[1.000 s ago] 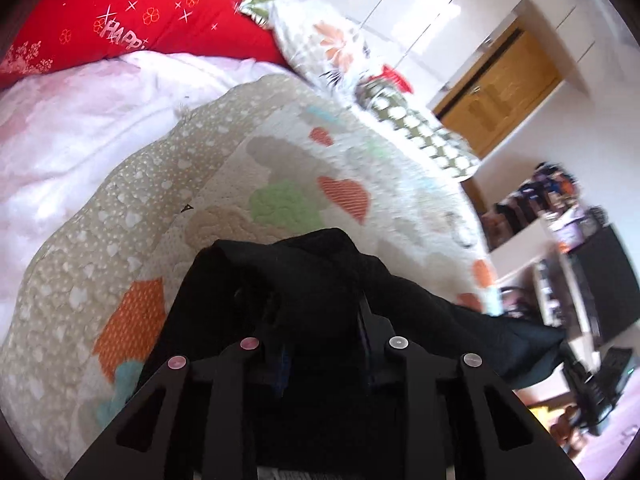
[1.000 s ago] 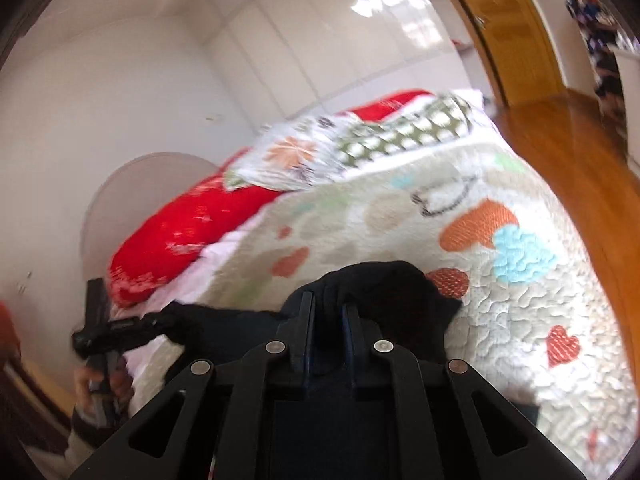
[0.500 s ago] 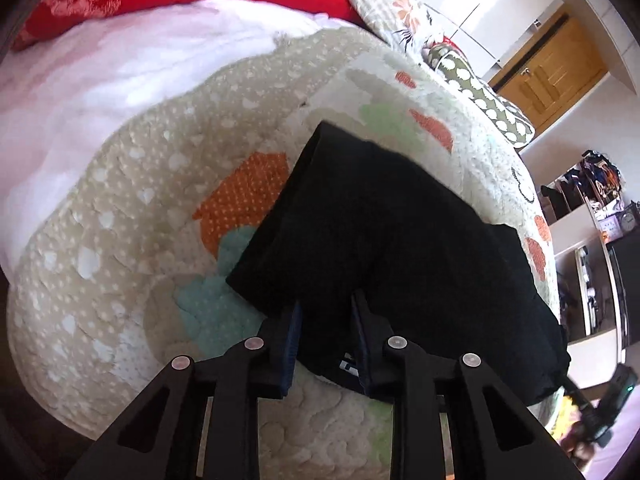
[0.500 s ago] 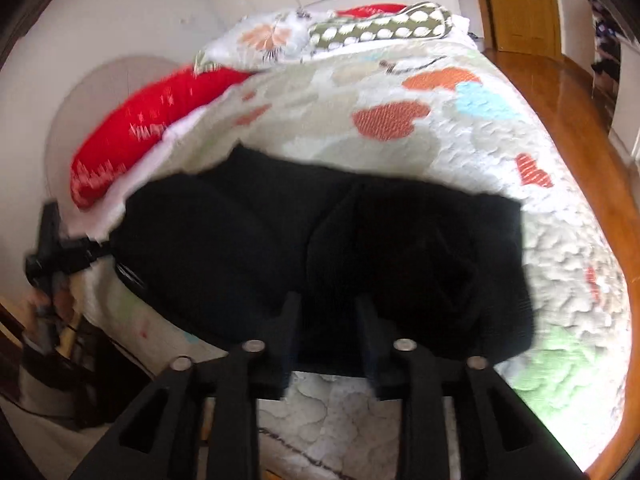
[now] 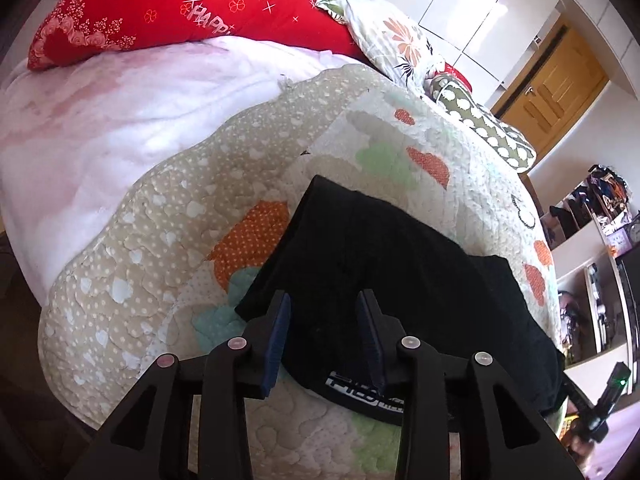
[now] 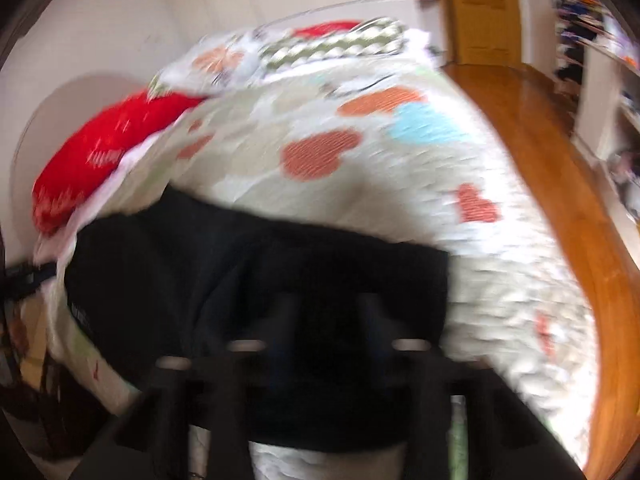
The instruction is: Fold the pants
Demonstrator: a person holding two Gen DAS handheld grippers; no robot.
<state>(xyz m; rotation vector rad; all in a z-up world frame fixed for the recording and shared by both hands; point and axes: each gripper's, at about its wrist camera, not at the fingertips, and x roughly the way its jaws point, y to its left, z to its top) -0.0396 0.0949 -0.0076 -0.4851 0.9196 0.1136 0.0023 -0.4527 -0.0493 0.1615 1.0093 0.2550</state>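
The black pants [image 5: 400, 272] lie folded flat on the patterned quilt [image 5: 168, 216] near the bed's front edge, a white-lettered waistband showing at the near edge. My left gripper [image 5: 324, 312] is open, its blue-padded fingers apart just above the pants' near left corner, holding nothing. In the blurred right wrist view the pants [image 6: 224, 280] spread across the quilt [image 6: 400, 160]. My right gripper [image 6: 326, 312] is over their near right part with its fingers apart and empty.
Red pillow [image 5: 180, 12], floral pillow [image 5: 392, 36] and dotted green pillow [image 5: 480, 120] lie at the head of the bed. A white blanket [image 5: 100, 112] covers the left side. Wooden floor [image 6: 560, 184], door [image 6: 480, 12] and cluttered shelves [image 5: 592, 216] lie to the right.
Both grippers brought the pants down flat onto the quilt, then opened and let go. Both have pulled back a little toward the front edge.
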